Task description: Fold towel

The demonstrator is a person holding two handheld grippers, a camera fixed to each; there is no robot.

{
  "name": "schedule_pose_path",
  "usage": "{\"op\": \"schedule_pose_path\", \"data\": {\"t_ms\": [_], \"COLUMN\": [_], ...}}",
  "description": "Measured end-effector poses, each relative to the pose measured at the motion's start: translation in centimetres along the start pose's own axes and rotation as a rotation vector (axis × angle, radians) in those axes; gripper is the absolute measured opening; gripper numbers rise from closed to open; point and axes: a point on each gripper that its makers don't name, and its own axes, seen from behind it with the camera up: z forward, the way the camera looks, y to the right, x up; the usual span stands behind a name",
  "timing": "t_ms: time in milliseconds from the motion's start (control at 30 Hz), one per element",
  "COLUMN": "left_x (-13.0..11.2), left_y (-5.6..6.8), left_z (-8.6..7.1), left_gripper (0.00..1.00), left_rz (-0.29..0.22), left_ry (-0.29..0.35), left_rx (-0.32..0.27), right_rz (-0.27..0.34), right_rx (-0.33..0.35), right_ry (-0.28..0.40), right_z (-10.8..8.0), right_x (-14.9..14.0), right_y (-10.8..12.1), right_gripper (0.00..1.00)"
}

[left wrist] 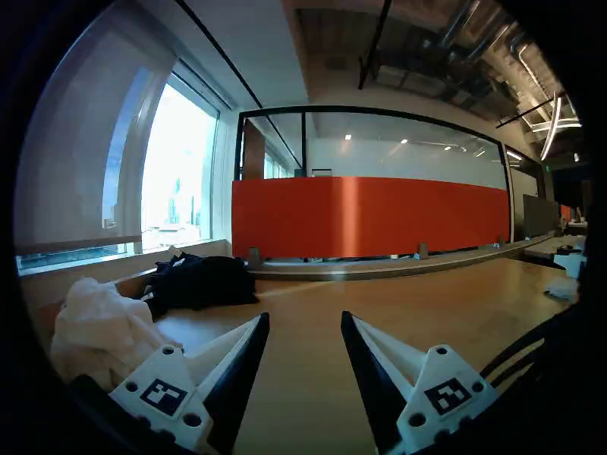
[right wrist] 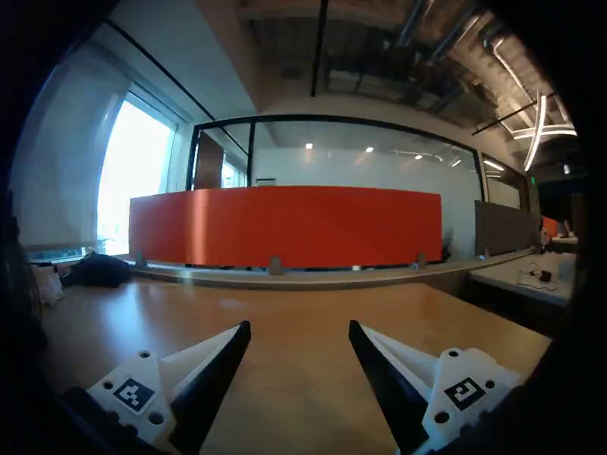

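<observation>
Left gripper view: rides low on the left gripper (left wrist: 304,314), close over the wooden table (left wrist: 319,387). It looks flat across to the orange panel (left wrist: 372,216), with the window (left wrist: 178,174) on its left.
Right gripper view: rides low on the right gripper (right wrist: 299,322), over the same table, facing the panel.
Both see: table, panel, window, dark bundle (left wrist: 201,280).
Nearness: the bundle looks near in the left gripper view, small and far in the right.
</observation>
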Motion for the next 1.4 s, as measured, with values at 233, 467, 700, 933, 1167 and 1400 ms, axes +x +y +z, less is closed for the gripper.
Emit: {"op": "schedule_pose_path", "data": {"t_ms": [233, 467, 700, 933, 1167, 1400], "left_x": [0.05, 0.09, 0.29, 0.58, 0.81, 0.96], "left_y": [0.01, -0.05, -0.03, -0.13, -0.24, -0.3], "left_z": [-0.02, -0.09, -0.13, -0.22, -0.28, -0.33], "left_gripper": [0.69, 0.69, 0.69, 0.69, 0.69, 0.69], "left_rz": [0.001, 0.0, 0.001, 0.001, 0.001, 0.001], "left_ry": [0.0, -0.001, -0.001, -0.002, -0.003, -0.003], "left_rx": [0.0, 0.0, 0.0, 0.0, 0.0, -0.001], "right_rz": [0.0, 0.0, 0.0, 0.0, 0.0, 0.0], "right_rx": [0.0, 0.0, 0.0, 0.0, 0.0, 0.0], "right_ry": [0.0, 0.0, 0.0, 0.0, 0.0, 0.0], "right_z": [-0.02, -0.01, -0.01, -0.02, -0.02, -0.01], "right_x": [0.03, 0.01, 0.0, 0.01, 0.05, 0.03], "right_y": [-0.02, -0.02, 0.02, -0.01, 0.0, 0.0], "right_gripper": [1.0, 1.0, 1.0, 1.0, 1.0, 1.0]}}
